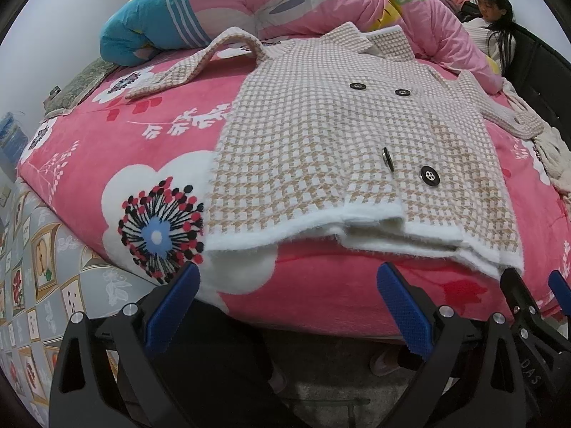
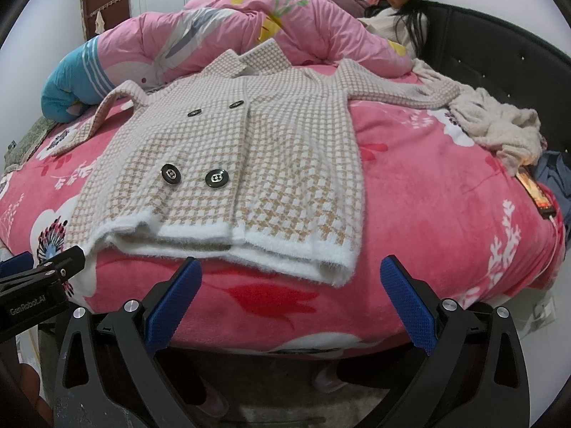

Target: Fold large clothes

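A checked coat (image 1: 321,135) lies face up and buttoned on the bed (image 1: 303,292), hem toward you, collar far away against a pink quilt (image 1: 321,3). It is spread flat, probably so you can fold it; no fold is made yet. Both sleeves stretch outward, one each side. Your left tool (image 1: 287,303) hangs just short of the white hem, fingers spread, holding nothing. Your right tool (image 2: 291,296) is the same, spread and empty, before the hem's right corner. A cream garment (image 2: 499,128) and a phone (image 2: 537,192) lie at the right. A person (image 2: 399,18) sits beyond the quilt. The coat's back and the floor below are hidden.
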The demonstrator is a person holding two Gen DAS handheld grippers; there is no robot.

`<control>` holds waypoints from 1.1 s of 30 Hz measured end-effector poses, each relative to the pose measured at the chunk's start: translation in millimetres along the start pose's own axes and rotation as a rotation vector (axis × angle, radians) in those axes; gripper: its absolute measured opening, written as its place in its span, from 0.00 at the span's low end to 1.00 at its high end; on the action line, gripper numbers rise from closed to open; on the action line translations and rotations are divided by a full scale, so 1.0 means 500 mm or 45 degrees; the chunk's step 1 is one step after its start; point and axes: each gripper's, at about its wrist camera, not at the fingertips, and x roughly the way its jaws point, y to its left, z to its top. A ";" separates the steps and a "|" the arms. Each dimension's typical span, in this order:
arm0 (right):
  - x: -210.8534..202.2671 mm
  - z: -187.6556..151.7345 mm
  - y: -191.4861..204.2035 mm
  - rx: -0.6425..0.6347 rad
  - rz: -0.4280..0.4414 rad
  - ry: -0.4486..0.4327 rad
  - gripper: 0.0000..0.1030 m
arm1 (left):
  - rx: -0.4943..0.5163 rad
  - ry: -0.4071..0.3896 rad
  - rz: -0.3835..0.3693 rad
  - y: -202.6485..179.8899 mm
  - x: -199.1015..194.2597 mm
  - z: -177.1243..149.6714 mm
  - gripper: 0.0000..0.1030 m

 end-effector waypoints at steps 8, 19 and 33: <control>-0.001 0.000 -0.001 0.002 0.001 0.001 0.94 | 0.002 0.001 -0.001 0.000 0.000 0.000 0.95; 0.002 -0.001 -0.009 0.008 0.001 0.003 0.94 | 0.001 0.001 0.000 -0.001 0.000 0.001 0.95; 0.006 -0.003 -0.008 0.005 -0.003 0.004 0.94 | 0.000 0.002 0.001 0.002 0.002 -0.001 0.95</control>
